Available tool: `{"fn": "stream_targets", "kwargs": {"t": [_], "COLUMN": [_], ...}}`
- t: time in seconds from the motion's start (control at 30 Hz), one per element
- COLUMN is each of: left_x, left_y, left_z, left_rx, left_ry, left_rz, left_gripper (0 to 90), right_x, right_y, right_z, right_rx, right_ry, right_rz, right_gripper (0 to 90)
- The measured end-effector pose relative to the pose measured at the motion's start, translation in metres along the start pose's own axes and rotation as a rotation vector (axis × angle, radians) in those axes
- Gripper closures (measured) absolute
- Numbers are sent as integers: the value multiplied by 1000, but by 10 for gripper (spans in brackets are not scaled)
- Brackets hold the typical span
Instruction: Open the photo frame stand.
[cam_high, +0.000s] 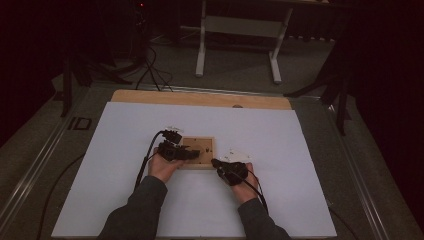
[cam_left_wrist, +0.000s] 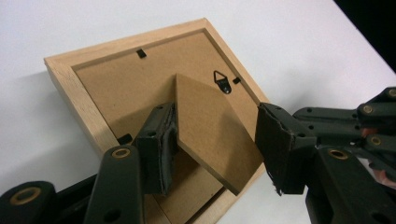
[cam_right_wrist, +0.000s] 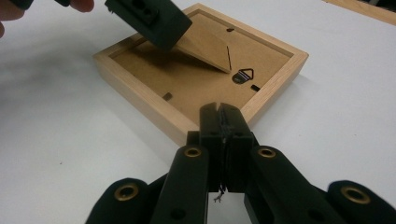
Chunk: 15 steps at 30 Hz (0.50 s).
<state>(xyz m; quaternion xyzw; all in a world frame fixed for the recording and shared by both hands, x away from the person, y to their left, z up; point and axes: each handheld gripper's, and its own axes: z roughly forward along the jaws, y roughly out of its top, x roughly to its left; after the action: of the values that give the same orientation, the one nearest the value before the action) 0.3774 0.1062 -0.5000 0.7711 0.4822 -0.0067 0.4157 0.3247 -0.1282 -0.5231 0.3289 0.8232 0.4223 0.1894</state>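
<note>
Now the left gripper (cam_left_wrist: 212, 154) is seen with its jaws well apart, the frame's raised cardboard stand (cam_left_wrist: 210, 135) lying between them; one pad (cam_left_wrist: 164, 149) is pressed against the stand's edge, the other is held clear of it. The wooden picture frame (cam_high: 202, 150) is laid face down on the white sheet (cam_high: 125, 150), near the middle of the table. The right gripper (cam_right_wrist: 219, 119) is kept with jaws together, nothing between them, its tips set at the frame's near rim. Both forearms are stretched forward from the table's near edge, hands low over the sheet.
</note>
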Motion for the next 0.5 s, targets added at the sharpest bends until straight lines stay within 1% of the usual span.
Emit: {"fn": "stream_targets", "kwargs": {"t": [0.07,0.13,0.27,0.5], "left_x": [0,0,0,-2], "left_y": [0,1,2,3], "left_z": [0,1,1,1], "left_rx": [2,10,12,33], "left_ry": [-7,0,-1,18], "left_rz": [-5,0,-1,15], "left_gripper": [492,501,502,511], "right_x": [0,0,0,0], "right_y": [0,0,0,0], "right_z": [0,0,0,0], "right_rx": [0,0,0,0], "right_ry": [0,0,0,0], "right_rz": [1,1,0,0], "right_gripper": [884,884,884,883]}}
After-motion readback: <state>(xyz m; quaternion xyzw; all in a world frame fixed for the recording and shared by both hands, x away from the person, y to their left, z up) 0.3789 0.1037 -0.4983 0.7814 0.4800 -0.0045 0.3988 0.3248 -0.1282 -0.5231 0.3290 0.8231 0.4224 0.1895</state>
